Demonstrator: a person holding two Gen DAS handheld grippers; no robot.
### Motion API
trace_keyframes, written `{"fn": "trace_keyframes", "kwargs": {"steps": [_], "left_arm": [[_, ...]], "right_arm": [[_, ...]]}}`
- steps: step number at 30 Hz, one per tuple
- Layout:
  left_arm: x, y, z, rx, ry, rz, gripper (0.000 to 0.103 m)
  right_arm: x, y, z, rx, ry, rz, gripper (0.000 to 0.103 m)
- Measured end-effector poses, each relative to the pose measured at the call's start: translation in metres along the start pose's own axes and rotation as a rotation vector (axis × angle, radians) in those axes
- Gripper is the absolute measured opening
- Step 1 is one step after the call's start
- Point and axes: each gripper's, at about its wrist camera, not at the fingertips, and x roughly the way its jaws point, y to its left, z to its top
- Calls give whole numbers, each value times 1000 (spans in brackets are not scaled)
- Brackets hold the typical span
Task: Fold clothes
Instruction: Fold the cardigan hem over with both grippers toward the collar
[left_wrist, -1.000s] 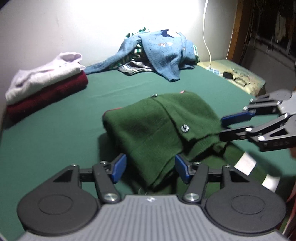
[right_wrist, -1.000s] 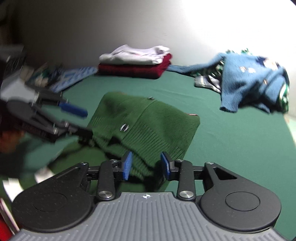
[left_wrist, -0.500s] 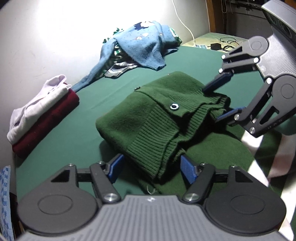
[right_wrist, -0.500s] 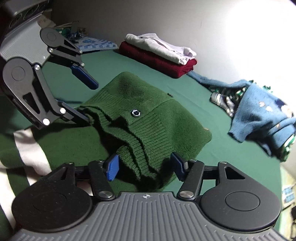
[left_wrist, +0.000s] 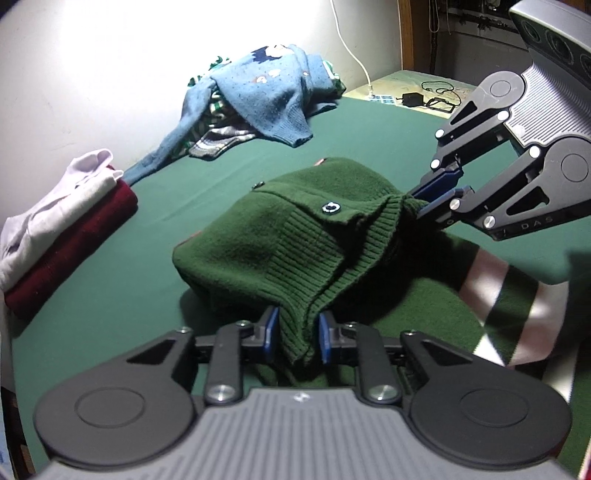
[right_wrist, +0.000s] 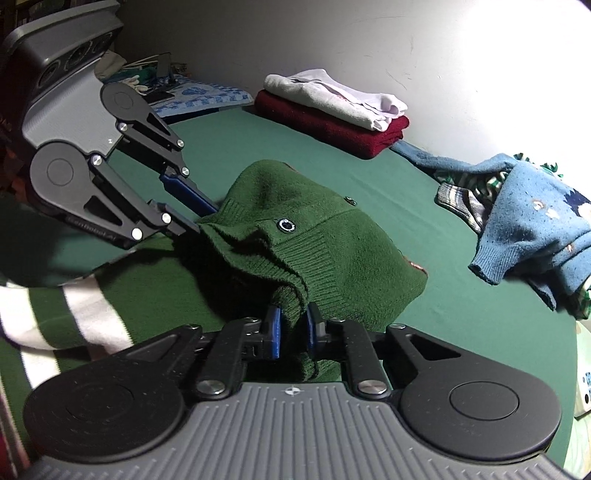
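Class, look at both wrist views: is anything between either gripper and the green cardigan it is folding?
Nothing visible. The left gripper and the right gripper are each already shut on the ribbed hem of the green cardigan, with knit directly between the blue pads.

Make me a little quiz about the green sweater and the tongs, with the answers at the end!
1. True or false: the left tongs are shut on the green sweater.
2. What lies on top of the folded red garment? A) a white garment B) a blue sweater C) nothing
3. Fill in: the right tongs pinch the sweater's ribbed ____.

Key: 1 true. 2 A, the white garment. 3 hem.
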Motion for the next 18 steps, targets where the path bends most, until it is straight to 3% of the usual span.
{"fn": "trace_keyframes", "kwargs": {"steps": [9, 14, 18], "left_arm": [[-33, -15, -9, 29, -3, -41, 19], [-28, -26, -20, 29, 29, -61, 19], [-14, -30, -27, 42, 57, -41, 26]], "right_arm": [[-23, 16, -3, -86, 40, 32, 13], [-19, 25, -12, -113, 64, 37, 13], [-11, 31, -18, -133, 79, 31, 16]]}}
